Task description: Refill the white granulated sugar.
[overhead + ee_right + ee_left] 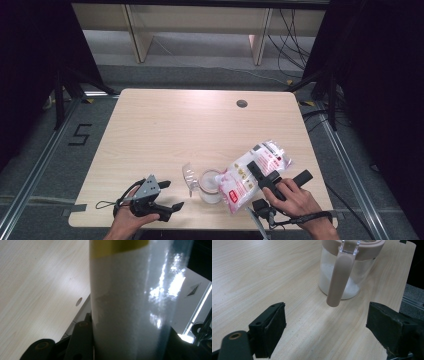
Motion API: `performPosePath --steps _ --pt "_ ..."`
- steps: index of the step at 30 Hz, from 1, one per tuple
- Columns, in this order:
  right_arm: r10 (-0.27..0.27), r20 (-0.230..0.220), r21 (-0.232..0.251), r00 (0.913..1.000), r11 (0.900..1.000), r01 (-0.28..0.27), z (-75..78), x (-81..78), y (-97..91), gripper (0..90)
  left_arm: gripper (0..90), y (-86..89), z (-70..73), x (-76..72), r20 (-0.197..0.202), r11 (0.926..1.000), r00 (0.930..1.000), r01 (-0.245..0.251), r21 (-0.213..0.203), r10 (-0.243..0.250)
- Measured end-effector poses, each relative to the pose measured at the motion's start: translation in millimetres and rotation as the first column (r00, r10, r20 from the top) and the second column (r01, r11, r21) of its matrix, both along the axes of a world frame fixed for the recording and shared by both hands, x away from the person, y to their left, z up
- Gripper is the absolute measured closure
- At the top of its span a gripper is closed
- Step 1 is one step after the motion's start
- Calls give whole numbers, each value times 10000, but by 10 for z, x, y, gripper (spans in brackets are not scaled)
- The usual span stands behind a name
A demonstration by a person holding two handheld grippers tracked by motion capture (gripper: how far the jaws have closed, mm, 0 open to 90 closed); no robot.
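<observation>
Right claw (266, 176) clamping bag (252, 175), tilted (mouth toward jar (210, 186))

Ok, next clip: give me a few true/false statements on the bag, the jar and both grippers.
1. The right gripper is clamped on the bag of white grains. True.
2. The bag lies flat on the table. False: it is tilted over the jar.
3. The left gripper holds the jar's handle. False: its jaws stand open, short of it.
4. The jar already holds some white grains. True.
5. The jar's lid is closed. False: it stands flipped open.
</observation>
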State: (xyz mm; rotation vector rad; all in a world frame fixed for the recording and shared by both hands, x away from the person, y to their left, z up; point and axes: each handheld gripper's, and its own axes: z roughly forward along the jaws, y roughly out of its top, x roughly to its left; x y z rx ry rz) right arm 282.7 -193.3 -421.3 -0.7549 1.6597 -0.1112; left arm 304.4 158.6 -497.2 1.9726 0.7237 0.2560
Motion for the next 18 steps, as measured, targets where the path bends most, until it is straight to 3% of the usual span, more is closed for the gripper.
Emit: performPosePath --steps 3,5,11,18 --pt "1 58 -58 10000 10000 -1 6 -7 6 671 154 11 6 13 204 9998 9997 142 172 -146" --pt "-14 44 -125 10000 9999 15 13 -5 9 671 154 0 0 0 -25 10000 10000 -6 1 6" --pt "-61 162 -205 9998 9998 64 9 -12 9 673 154 10 6 13 201 9998 9997 140 167 -143" --pt "-29 284 -196 9996 9998 34 24 -19 5 674 154 2 4 -2 7 10000 10000 -38 25 38"
